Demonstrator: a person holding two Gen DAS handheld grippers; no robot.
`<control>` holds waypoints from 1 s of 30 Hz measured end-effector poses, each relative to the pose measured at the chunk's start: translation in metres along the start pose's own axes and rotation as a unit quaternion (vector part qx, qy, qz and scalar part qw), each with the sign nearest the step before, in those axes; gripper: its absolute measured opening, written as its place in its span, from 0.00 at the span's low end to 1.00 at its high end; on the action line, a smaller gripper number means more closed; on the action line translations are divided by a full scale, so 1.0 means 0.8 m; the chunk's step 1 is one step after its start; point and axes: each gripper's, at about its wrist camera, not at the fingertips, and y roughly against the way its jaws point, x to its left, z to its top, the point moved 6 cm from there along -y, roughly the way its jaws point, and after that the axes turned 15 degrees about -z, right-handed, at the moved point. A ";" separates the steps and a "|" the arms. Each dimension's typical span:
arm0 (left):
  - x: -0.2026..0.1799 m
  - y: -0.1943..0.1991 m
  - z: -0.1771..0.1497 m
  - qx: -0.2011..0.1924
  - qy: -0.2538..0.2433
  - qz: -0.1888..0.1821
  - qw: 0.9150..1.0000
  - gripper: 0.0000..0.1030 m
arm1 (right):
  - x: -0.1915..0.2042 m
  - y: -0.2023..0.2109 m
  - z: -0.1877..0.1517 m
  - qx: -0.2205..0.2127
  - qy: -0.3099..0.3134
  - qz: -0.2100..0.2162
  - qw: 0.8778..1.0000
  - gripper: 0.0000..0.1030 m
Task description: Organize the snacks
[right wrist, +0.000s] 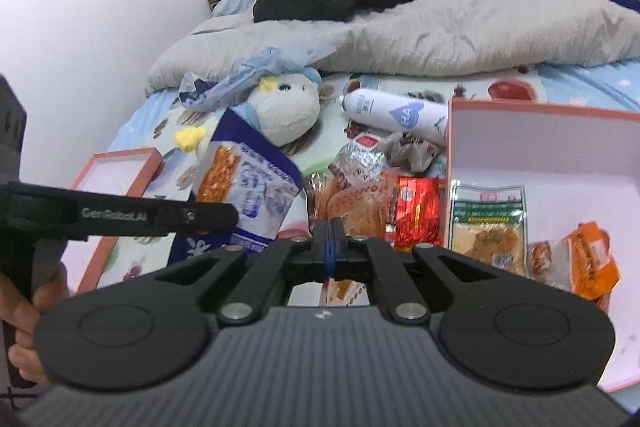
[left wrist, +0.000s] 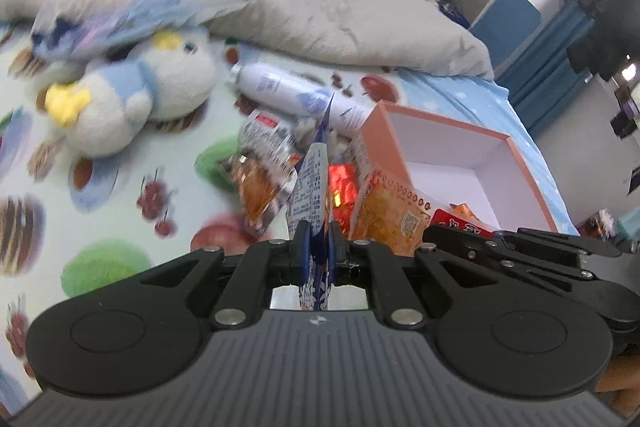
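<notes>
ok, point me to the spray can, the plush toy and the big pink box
spray can (right wrist: 394, 115), right wrist view, middle of the white body by the blue heart.
plush toy (right wrist: 290, 111), right wrist view, on its white face.
big pink box (right wrist: 520, 111), right wrist view, on the far rim.

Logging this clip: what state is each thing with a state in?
left gripper: shut on blue-and-white snack bag, lifted
right gripper: shut, nothing visibly held
large pink box: open, some snacks inside
small pink tray: empty
spray can: lying down
</notes>
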 end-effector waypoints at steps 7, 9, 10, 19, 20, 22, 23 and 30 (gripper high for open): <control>-0.046 0.005 0.039 0.002 -0.035 -0.007 0.999 0.10 | -0.026 0.026 0.040 -0.009 -0.011 0.004 1.000 0.03; -0.062 0.008 0.052 0.001 -0.045 -0.013 0.999 0.10 | -0.034 0.039 0.053 -0.015 -0.009 0.005 1.000 0.03; -0.072 0.009 0.060 0.001 -0.053 -0.017 0.998 0.10 | -0.039 0.044 0.061 -0.018 -0.009 0.006 1.000 0.03; -0.171 0.004 0.116 -0.011 -0.140 -0.038 0.989 0.10 | -0.093 0.076 0.104 -0.045 0.006 -0.033 0.998 0.03; -0.177 0.000 0.117 -0.009 -0.143 -0.040 0.989 0.10 | -0.103 0.075 0.104 -0.044 0.003 -0.040 0.998 0.03; -0.180 -0.014 0.115 -0.003 -0.153 -0.036 0.988 0.10 | -0.122 0.071 0.100 -0.036 -0.001 -0.058 0.998 0.03; -0.178 -0.021 0.112 0.002 -0.153 -0.034 0.988 0.10 | -0.133 0.067 0.095 -0.031 -0.003 -0.066 0.997 0.03; -0.103 -0.094 0.063 0.058 -0.078 -0.027 0.995 0.12 | -0.188 0.026 0.046 0.010 -0.036 -0.085 0.996 0.03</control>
